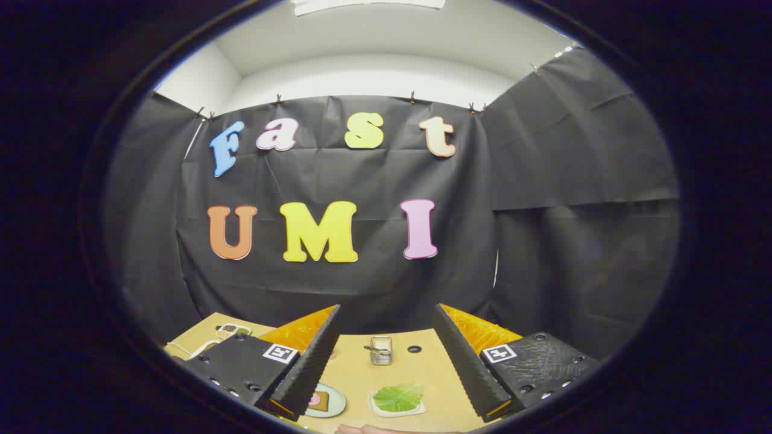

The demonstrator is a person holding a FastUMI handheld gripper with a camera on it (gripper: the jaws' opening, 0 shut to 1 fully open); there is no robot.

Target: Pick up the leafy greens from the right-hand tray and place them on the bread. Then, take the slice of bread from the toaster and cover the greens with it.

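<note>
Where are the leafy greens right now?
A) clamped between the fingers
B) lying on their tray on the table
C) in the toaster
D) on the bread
B: the leafy greens lie on their white tray on the table, seen between the fingers of the open gripper, which holds nothing; the bread sits on a plate beside it and the toaster stands beyond.

A tan wooden table [416, 367] carries a silver toaster [380, 350] toward its far edge. Nearer sit a round plate [336, 402] with bread [321, 400] and, beside it, a white tray [397, 410] of greens [397, 396]. The gripper [386, 355] hangs above, fingers spread apart.
</note>
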